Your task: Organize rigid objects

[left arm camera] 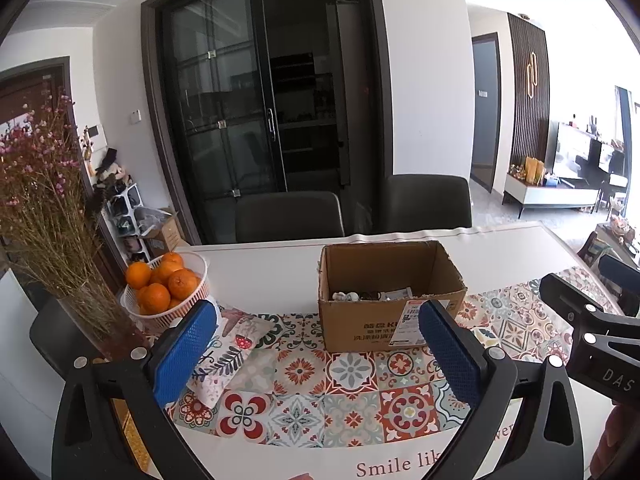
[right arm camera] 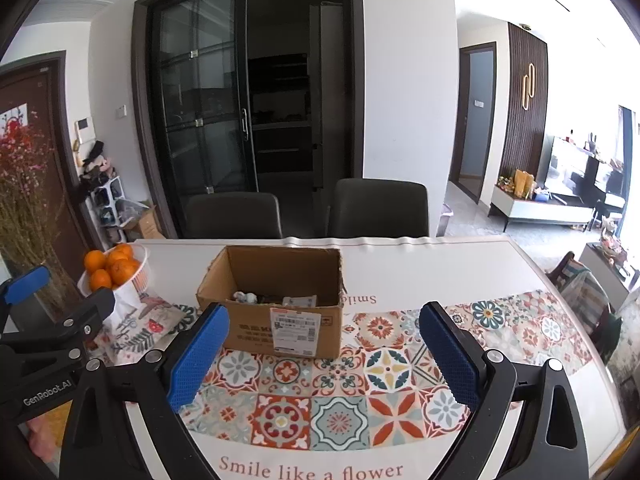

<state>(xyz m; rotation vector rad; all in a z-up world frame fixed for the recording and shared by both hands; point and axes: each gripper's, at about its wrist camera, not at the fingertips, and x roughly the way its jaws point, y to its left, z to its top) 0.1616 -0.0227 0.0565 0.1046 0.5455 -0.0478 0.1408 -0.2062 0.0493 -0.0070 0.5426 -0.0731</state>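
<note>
Fingers on both the left gripper (left arm camera: 316, 344) and right gripper (right arm camera: 324, 348) were spread wide, holding nothing. Cardboard box (right arm camera: 276, 308) sat straight ahead, slightly left of the right one, looked nearer.

White tabletop (right arm camera: 420, 272) with a patterned tile-print runner (right arm camera: 320, 392) across its near half, printed "Smile like a flower" at the near edge. At the left end: white basket of oranges (left arm camera: 168, 284), vase of dried pink flowers (left arm camera: 44, 184), and a floral fabric pouch (left arm camera: 228, 344) lying just beside the basket. Beyond the far edge: two dark chairs (right arm camera: 378, 208), dark glass sliding doors (right arm camera: 208, 92), and a living area with a low white cabinet (right arm camera: 540, 208) to the right.
</note>
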